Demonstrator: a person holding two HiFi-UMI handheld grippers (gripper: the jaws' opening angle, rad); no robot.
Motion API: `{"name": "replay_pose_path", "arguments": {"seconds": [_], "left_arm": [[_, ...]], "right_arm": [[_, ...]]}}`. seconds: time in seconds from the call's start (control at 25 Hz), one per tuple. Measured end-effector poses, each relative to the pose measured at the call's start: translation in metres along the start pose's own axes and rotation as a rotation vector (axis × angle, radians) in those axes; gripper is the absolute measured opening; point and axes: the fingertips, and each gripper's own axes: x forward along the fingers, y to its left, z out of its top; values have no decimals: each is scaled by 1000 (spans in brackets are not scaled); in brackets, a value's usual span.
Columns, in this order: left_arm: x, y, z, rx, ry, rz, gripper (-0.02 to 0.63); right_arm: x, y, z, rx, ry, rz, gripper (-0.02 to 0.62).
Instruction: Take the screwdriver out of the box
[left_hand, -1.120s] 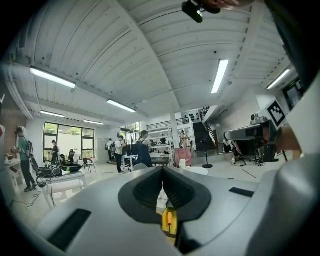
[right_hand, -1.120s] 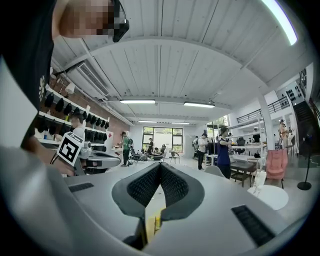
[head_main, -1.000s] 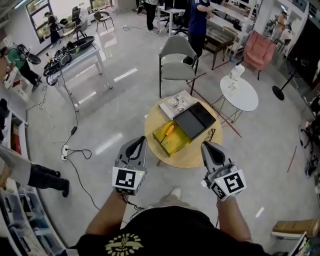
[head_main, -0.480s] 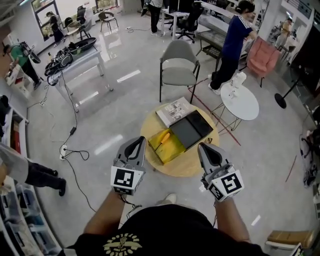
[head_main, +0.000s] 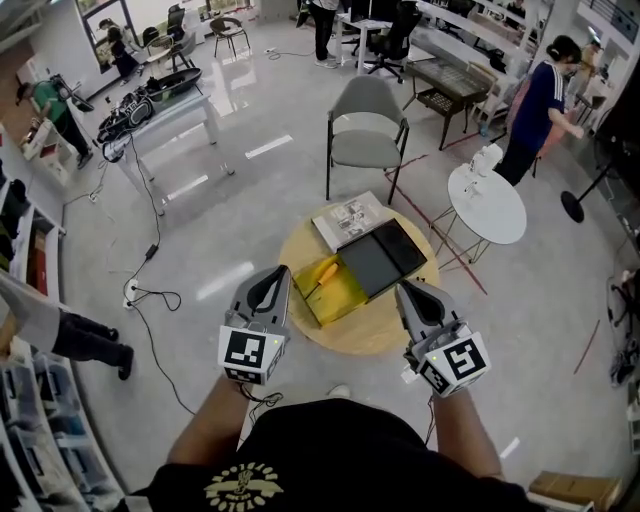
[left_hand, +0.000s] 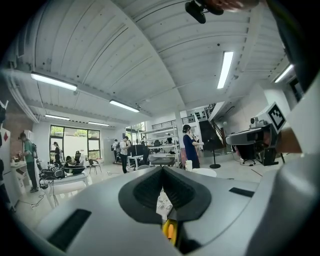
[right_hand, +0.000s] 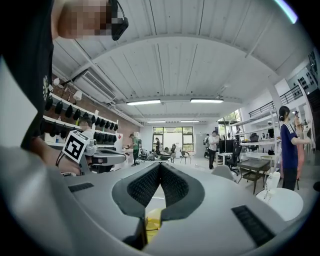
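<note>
1. Open workshop with a glossy grey floor (head_main: 200, 250). A grey chair (head_main: 365, 130) and a small white round table (head_main: 487, 203) stand beyond the work spot. There are people at the far benches.
2. Round wooden table (head_main: 385, 330), straight ahead of the person and below both grippers in the head view.
3. Yellow box (head_main: 340, 295), open, on the near-left part of that table. Its dark flat lid (head_main: 380, 258) adjoins it on the right. A printed booklet (head_main: 348, 215) lies at the far edge, touching the lid.
4. Left gripper (head_main: 283, 272): jaws together, pads meeting at the tips, nothing between them. It's over the table's left edge, just beside the box, no contact.
5. Right gripper (head_main: 401, 289): jaws together too, empty. It's over the table's near-right part, next to the lid.
6. Screwdriver (head_main: 323, 272): orange-yellow handle with a thin dark shaft. It lies diagonally inside the box at the far-left end, handle toward the lid. Neither gripper touches it.
</note>
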Motion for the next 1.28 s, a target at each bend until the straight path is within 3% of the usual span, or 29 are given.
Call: {"name": "replay_pose_path", "arguments": {"seconds": [0.48, 0.8, 1.28], "left_arm": [[5, 10, -15, -13, 31, 42, 17], [44, 19, -15, 3, 9, -7, 17], [95, 77, -27, 2, 21, -7, 17]], "right_arm": [[14, -5, -15, 7, 31, 44, 15], [30, -33, -20, 33, 49, -35, 15], [115, -50, -36, 27, 89, -13, 15]]}}
